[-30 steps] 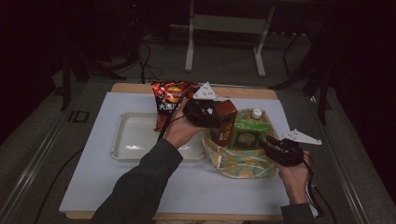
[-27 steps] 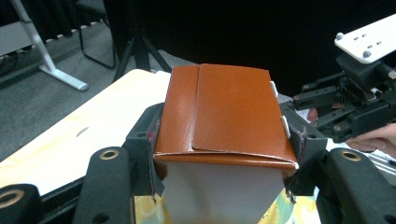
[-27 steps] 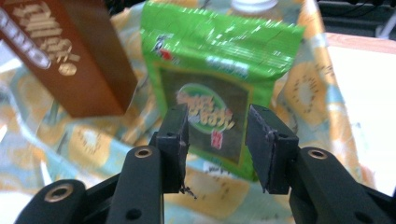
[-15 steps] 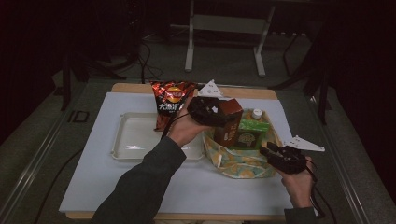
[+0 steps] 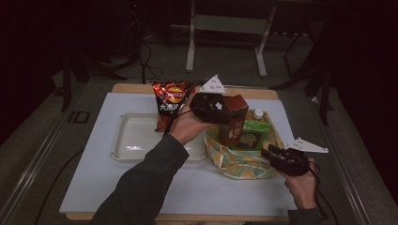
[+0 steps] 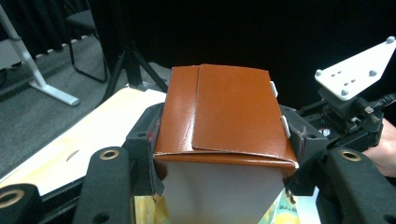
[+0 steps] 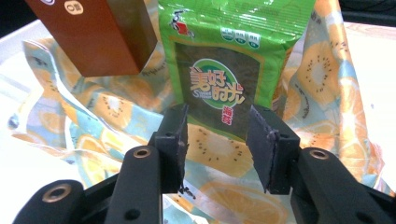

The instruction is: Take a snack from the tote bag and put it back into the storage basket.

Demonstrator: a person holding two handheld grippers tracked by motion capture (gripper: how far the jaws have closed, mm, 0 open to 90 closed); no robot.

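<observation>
Two handheld grippers are at work over a fruit-print cloth bag (image 5: 244, 161) on my white table mat (image 5: 94, 187). My left gripper (image 5: 225, 110) is clamped on a tall reddish-brown cardboard carton (image 5: 233, 119), its pads pressing on both sides just under the folded top; the carton hangs above the bag's mouth, its base clear of the cloth in the right gripper view. My right gripper (image 7: 217, 140) hovers with its jaws apart and nothing between them, just in front of a green foil snack packet (image 7: 229, 60) that stands inside the bag.

I judge the main risk to be the carton catching the bag's slack rim or knocking the green packet over as it goes in. A red crisp bag (image 5: 171, 101) and a clear plastic tray (image 5: 136, 138) sit to the left, well apart.
</observation>
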